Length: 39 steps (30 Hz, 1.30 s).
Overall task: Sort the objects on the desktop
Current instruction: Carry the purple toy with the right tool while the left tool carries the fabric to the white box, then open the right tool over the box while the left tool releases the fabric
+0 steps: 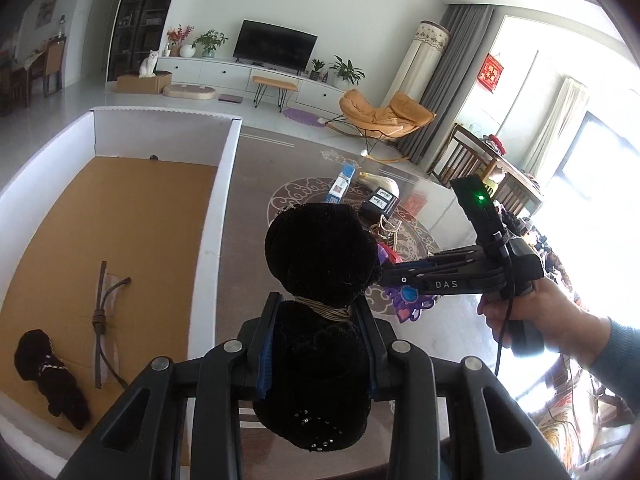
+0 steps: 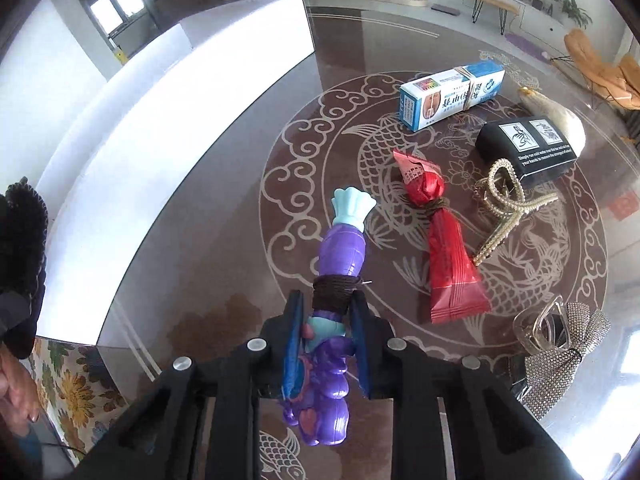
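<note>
Left tool point(image 1: 320, 344) clamped on a black fuzzy bundle point(image 1: 320, 264), pads pressing its sides just below a pale cord wrap, bundle lifted clear of the bench point(image 1: 248, 216). To its left, white box point(image 1: 224, 184) with cardboard floor, holding another black bundle point(image 1: 50, 376) and a brown cord point(image 1: 102, 316). To its right, right tool point(image 2: 326, 320) closed on a purple toy point(image 2: 340, 248), gripping just below a dark string wrap, teal tip pointing away. Ahead and right of the right tool on the bench: red packet point(image 2: 440, 248), blue-white carton point(image 2: 452, 94), black box point(image 2: 528, 148), pearl clip point(image 2: 504, 204); rhinestone bow clip point(image 2: 560, 356) at right
</note>
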### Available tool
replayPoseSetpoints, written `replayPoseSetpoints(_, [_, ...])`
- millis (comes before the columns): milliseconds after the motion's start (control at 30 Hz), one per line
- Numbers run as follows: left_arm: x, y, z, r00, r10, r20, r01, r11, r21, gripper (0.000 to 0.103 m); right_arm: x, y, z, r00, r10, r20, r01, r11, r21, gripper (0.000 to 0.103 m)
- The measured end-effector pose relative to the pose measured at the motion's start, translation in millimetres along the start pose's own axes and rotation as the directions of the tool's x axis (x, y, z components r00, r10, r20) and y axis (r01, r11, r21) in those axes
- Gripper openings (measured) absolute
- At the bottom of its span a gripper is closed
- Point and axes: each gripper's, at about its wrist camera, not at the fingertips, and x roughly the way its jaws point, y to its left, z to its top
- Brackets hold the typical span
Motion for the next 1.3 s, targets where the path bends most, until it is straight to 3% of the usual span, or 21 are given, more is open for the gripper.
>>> replayPoseSetpoints(100, [-25, 38, 13, 0.997, 0.068, 0.026, -0.067, 0.997, -0.035, 0.034, -30, 18, 11, 0.996, 0.06, 0.064, -0.06, 0.998, -0.009, 0.024])
replayPoseSetpoints(233, [-40, 102, 31, 0.977, 0.213, 0.021, -0.211, 0.974, -0.086, 0.034, -57, 82, 46, 0.971, 0.178, 0.157, -0.166, 0.982, -0.087, 0.024])
replayPoseSetpoints(367, [-31, 163, 37, 0.943, 0.329, -0.057, -0.334, 0.934, -0.13, 0.034, -64, 177, 70, 0.928, 0.323, 0.188, -0.283, 0.936, -0.212, 0.024])
replayPoseSetpoints(433, [-22, 187, 34, 0.933, 0.341, -0.114, -0.356, 0.922, -0.155, 0.034, -54, 220, 76, 0.915, 0.367, 0.168, -0.317, 0.911, -0.263, 0.024])
replayPoseSetpoints(500, [-10, 204, 29, 0.923, 0.345, -0.172, -0.373, 0.912, -0.173, 0.034, -35, 256, 78, 0.918, 0.373, 0.134, -0.321, 0.899, -0.299, 0.024])
replayPoseSetpoints(633, [14, 212, 17, 0.886, 0.372, -0.276, -0.42, 0.897, -0.137, 0.037, 22, 297, 72, 0.952, 0.3, 0.059, -0.262, 0.901, -0.346, 0.024])
replayPoseSetpoints(667, [15, 212, 17, 0.879, 0.377, -0.291, -0.427, 0.894, -0.134, 0.039, 35, 302, 70, 0.958, 0.284, 0.04, -0.253, 0.903, -0.347, 0.024])
replayPoseSetpoints(733, [11, 207, 16, 0.876, 0.398, -0.271, -0.443, 0.887, -0.133, 0.065, 55, 308, 66, 0.965, 0.264, -0.003, -0.248, 0.904, -0.349, 0.027])
replayPoseSetpoints(767, [6, 204, 17, 0.876, 0.415, -0.247, -0.455, 0.88, -0.133, 0.085, 60, 310, 64, 0.966, 0.258, -0.014, -0.247, 0.905, -0.347, 0.038])
replayPoseSetpoints(800, [1, 201, 17, 0.874, 0.435, -0.218, -0.469, 0.873, -0.134, 0.097, 61, 310, 62, 0.964, 0.265, -0.012, -0.253, 0.905, -0.341, 0.046])
replayPoseSetpoints(833, [-4, 197, 17, 0.873, 0.45, -0.189, -0.477, 0.869, -0.134, 0.099, 57, 308, 61, 0.959, 0.282, 0.01, -0.263, 0.906, -0.333, 0.058])
replayPoseSetpoints(967, [-12, 185, 19, 0.877, 0.465, -0.12, -0.479, 0.866, -0.146, 0.099, 17, 270, 54, 0.919, 0.351, 0.178, -0.291, 0.911, -0.291, 0.082])
replayPoseSetpoints(1067, [-20, 150, 19, 0.911, 0.412, -0.026, -0.412, 0.901, -0.138, 0.099, -17, 224, 39, 0.891, 0.319, 0.323, -0.239, 0.935, -0.263, 0.093])
replayPoseSetpoints(1133, [-23, 114, 15, 0.937, 0.349, 0.019, -0.345, 0.933, -0.103, 0.099, -31, 189, 21, 0.883, 0.229, 0.409, -0.137, 0.961, -0.24, 0.102])
replayPoseSetpoints(1200, [-21, 71, 15, 0.963, 0.265, 0.044, -0.263, 0.963, -0.051, 0.099, -40, 146, -6, 0.877, 0.104, 0.468, -0.018, 0.983, -0.185, 0.103])
replayPoseSetpoints(1300, [-17, -1, 9, 0.992, 0.114, 0.05, -0.117, 0.992, 0.042, 0.099, -43, 67, -53, 0.868, -0.089, 0.489, 0.137, 0.989, -0.063, 0.103])
